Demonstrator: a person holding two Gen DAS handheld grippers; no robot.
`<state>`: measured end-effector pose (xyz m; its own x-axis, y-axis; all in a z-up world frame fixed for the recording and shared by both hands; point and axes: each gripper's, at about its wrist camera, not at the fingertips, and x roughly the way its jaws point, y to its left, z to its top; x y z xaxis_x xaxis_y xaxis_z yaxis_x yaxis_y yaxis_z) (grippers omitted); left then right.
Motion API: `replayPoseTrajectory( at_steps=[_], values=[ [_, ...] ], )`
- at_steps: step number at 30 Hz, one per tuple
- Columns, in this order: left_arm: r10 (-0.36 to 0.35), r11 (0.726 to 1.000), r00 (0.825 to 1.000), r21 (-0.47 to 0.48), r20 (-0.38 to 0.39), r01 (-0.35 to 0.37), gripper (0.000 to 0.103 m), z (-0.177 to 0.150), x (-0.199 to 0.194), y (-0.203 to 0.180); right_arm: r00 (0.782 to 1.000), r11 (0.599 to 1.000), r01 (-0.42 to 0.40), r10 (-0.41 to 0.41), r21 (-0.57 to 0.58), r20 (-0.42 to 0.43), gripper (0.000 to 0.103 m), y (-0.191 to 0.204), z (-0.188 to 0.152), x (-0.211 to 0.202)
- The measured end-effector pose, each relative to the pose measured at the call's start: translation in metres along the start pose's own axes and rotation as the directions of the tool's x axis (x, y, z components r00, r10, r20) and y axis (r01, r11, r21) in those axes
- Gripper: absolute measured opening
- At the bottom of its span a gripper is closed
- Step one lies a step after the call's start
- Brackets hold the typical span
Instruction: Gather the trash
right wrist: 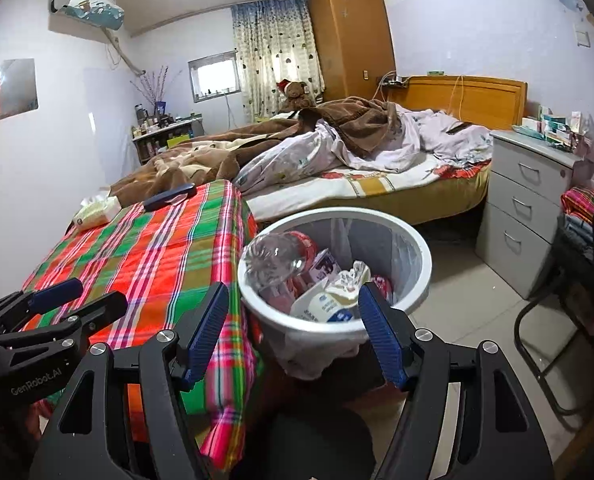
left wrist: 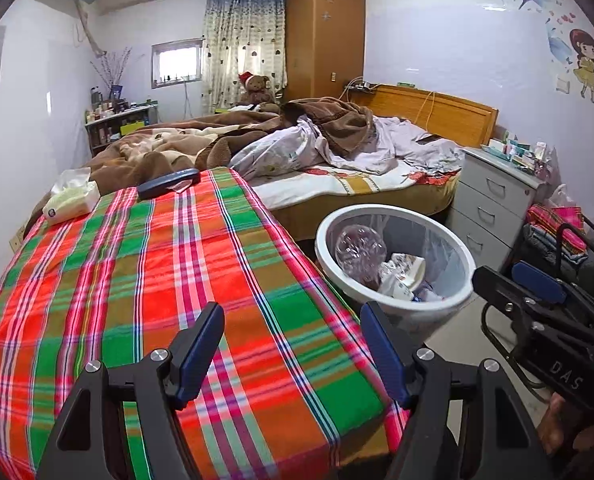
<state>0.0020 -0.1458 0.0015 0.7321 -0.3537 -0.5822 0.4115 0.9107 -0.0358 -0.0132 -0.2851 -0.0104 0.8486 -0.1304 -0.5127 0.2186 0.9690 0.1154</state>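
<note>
Both your tongs are empty: the left gripper stands partly open over the plaid cloth, and the right gripper stands partly open just in front of the white waste bin, nothing between either pair of jaws. The bin already holds a clear plastic bottle, a milk carton and crumpled wrappers. The plaid top looks cleared near you; what remains is at its far end, well apart from the left gripper: a tissue pack and a dark blue case, which may not be trash. Check that end before you reach, keep your jaws apart, and carry anything you pick right over the rim.
</note>
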Motion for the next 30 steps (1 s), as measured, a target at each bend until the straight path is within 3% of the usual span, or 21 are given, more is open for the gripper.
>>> replayPoseTrajectory(
  at_steps=[10, 30],
  values=[
    [0.044, 0.999, 0.998, -0.016, 0.035, -0.044, 0.07, -0.023, -0.02, 0.006, 0.998, 0.998, 0.065, -0.065, -0.001, 0.027, 0.069, 0.014, -0.017, -0.016],
    [0.055, 0.998, 0.997, -0.006, 0.053, -0.055, 0.07, -0.028, -0.025, 0.002, 0.997, 0.998, 0.064, -0.064, 0.002, 0.038, 0.069, 0.023, -0.022, -0.019]
  ],
)
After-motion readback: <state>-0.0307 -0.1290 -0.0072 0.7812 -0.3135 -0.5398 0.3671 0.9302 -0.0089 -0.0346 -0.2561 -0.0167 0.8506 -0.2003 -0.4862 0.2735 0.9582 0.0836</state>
